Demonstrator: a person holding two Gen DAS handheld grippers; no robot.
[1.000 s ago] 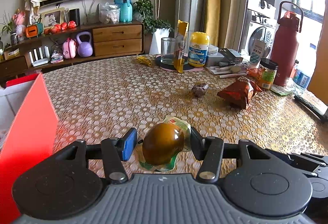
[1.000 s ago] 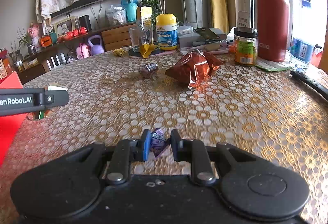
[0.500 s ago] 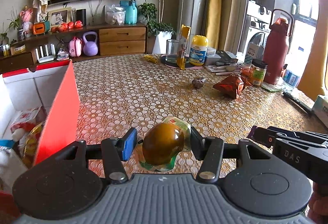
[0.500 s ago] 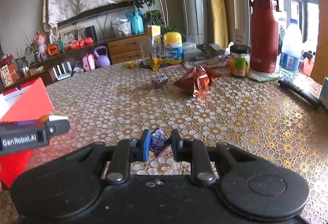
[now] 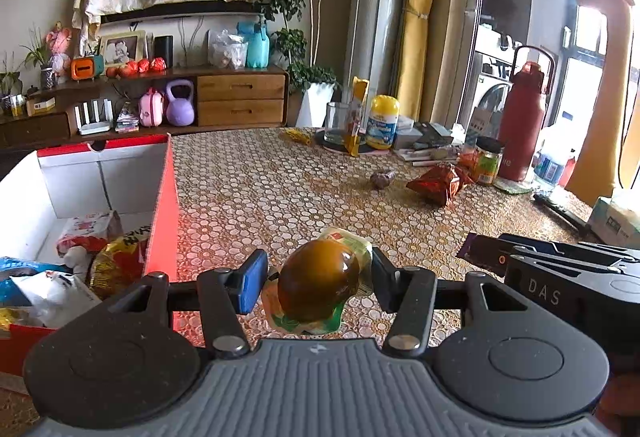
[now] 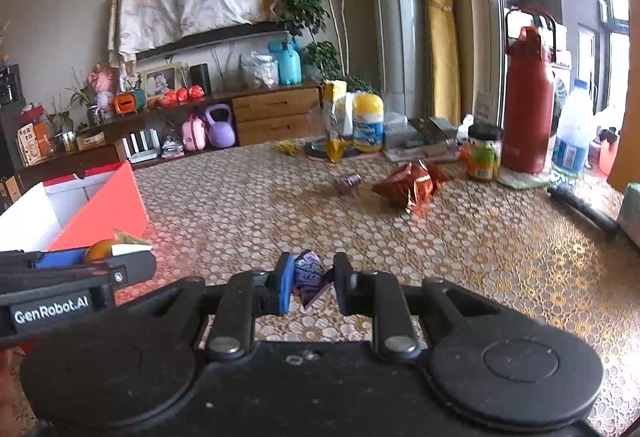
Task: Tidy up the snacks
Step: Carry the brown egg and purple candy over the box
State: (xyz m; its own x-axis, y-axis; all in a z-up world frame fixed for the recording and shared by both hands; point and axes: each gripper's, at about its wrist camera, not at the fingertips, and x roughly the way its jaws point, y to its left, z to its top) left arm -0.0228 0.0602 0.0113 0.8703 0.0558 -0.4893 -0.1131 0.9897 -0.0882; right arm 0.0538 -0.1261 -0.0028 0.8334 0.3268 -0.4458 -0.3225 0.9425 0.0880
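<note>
My left gripper (image 5: 318, 283) is shut on a packaged brown egg snack (image 5: 320, 283) with a green-and-yellow wrapper, held above the table just right of the red box (image 5: 162, 197). The box is white inside and holds several snack packets (image 5: 92, 237). My right gripper (image 6: 310, 281) is shut on a small purple snack packet (image 6: 308, 273) above the table. An orange-red foil snack bag (image 5: 438, 183) and a small dark wrapped candy (image 5: 382, 179) lie on the table farther off. The right gripper also shows in the left wrist view (image 5: 560, 269), and the left gripper shows in the right wrist view (image 6: 72, 273).
The patterned table (image 5: 260, 189) carries a glass (image 5: 336, 123), a yellow-lidded bottle (image 5: 382, 123), a small jar (image 5: 488, 165), a tall red flask (image 5: 522, 121), books and a black remote (image 5: 560, 211) at its far and right sides. A sideboard (image 5: 240, 97) stands behind.
Both grippers have risen and drawn back with their snacks held. The red box's open inside has come into the left wrist view, and the right gripper now shows beside the left.
</note>
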